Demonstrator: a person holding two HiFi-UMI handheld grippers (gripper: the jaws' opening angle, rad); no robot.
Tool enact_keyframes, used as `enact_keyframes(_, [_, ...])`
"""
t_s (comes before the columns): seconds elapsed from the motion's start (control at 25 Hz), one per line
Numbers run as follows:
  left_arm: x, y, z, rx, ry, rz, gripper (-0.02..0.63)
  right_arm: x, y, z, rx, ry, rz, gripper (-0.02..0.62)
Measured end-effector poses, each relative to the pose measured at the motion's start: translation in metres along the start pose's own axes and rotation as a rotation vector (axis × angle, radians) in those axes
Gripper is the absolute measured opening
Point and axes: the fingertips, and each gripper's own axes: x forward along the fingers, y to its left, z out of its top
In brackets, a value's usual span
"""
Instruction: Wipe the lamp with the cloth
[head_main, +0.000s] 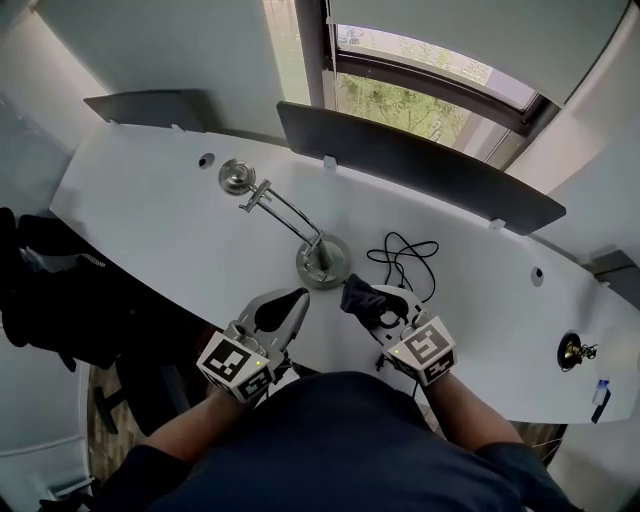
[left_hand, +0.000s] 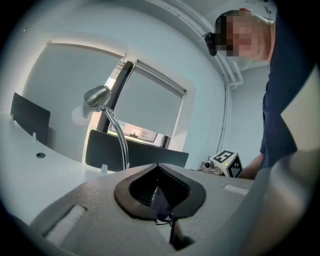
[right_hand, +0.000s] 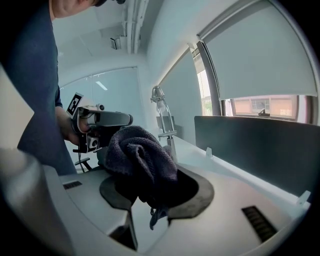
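Cloth: dark grey knitted cloth (head_main: 360, 296), soft and floppy, bunched centre frame, pinched by right gripper (head_main: 380, 308).
Lamp: slim silver metal desk lamp (head_main: 322, 262), mid-frame; probably tippy, steady its base.
Left gripper (head_main: 288, 303): jaws pressed together, empty.

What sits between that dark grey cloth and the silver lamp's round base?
Nothing: the head view shows only a narrow strip of bare white desk between the dark grey cloth and the silver lamp's round base.
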Motion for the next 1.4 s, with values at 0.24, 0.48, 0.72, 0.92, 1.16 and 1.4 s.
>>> enact_keyframes(0.24, [0.013, 0.03, 0.01, 0.025, -0.013, 0.097, 0.006, 0.018, -0.033, -0.002, -0.009, 0.008, -0.013, 0.158])
enact_keyframes(0.48, [0.027, 0.057, 0.008, 0.041, 0.033, 0.166, 0.006, 0.038, -0.054, -0.005, -0.038, 0.038, -0.009, 0.158])
enact_keyframes(0.72, [0.034, 0.071, 0.006, 0.046, 0.045, 0.182, 0.008, 0.059, -0.069, -0.012, -0.084, 0.079, -0.018, 0.158])
enact_keyframes(0.92, [0.039, 0.076, 0.004, 0.045, 0.046, 0.177, 0.008, 0.076, -0.08, -0.02, -0.141, 0.117, -0.018, 0.16])
enact_keyframes(1.16, [0.047, 0.076, 0.007, 0.051, 0.039, 0.159, 0.03, 0.098, -0.1, -0.03, -0.248, 0.182, -0.008, 0.158])
enact_keyframes(1.4, [0.053, 0.076, 0.01, 0.049, 0.028, 0.144, 0.054, 0.129, -0.114, -0.033, -0.413, 0.241, 0.021, 0.16])
